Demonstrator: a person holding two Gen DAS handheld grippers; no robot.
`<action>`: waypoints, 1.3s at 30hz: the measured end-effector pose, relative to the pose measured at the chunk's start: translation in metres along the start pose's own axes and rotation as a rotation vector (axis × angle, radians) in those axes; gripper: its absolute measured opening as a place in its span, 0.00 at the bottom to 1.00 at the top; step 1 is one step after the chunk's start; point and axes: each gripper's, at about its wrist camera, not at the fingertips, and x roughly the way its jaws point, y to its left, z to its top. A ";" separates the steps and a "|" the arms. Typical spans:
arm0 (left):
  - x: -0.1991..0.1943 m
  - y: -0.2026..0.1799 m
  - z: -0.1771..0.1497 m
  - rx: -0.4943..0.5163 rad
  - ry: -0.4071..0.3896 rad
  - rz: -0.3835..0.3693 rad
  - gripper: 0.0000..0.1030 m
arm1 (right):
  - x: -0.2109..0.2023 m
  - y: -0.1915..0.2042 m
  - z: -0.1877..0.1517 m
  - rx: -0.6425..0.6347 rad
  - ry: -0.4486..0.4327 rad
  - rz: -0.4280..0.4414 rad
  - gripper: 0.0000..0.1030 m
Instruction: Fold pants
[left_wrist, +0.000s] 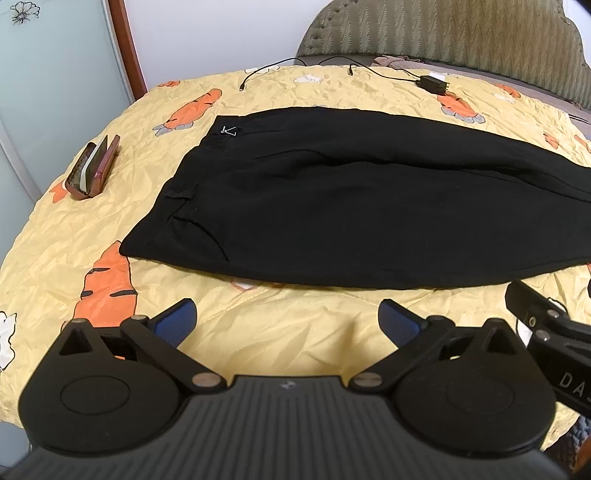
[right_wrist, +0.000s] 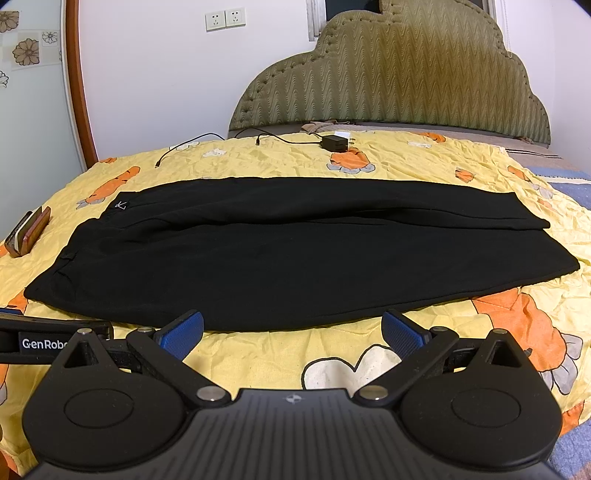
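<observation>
Nearest to us, the left claw (left_wrist: 288, 317) is spread wide, its blue pads (left_wrist: 181, 317) apart and gripping nothing, hovering over the yellow carrot-print quilt (left_wrist: 258, 336) just short of the near edge of the pants. The right claw (right_wrist: 293, 328) is likewise released, its blue pads (right_wrist: 402, 332) parted, poised at the near hem of the cloth; we cannot tell whether the tips touch the fabric. Each claw sees part of the other at the side of its view.

Just beyond lie the black pants (right_wrist: 295, 258), spread flat across the bed, one leg laid over the other, waistband to our left and leg ends to our right. A small white logo (left_wrist: 228, 130) shows near the far corner of the waistband.

Left of the waistband, apart from it, a brown case (left_wrist: 94, 168) stands open on the quilt. Farther back we see a black charger (right_wrist: 334, 143) with its cables (right_wrist: 192, 144), then the padded olive headboard (right_wrist: 399, 81) and wall sockets (right_wrist: 225, 18)
</observation>
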 end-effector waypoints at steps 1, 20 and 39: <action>0.000 0.000 0.000 -0.001 0.000 -0.001 1.00 | 0.000 0.000 0.000 0.000 0.000 0.000 1.00; 0.000 0.001 -0.001 -0.003 -0.006 0.006 1.00 | -0.002 0.000 -0.003 -0.003 0.001 0.002 1.00; 0.000 0.004 0.000 -0.010 -0.003 -0.003 1.00 | -0.001 0.002 -0.002 -0.007 -0.001 0.000 1.00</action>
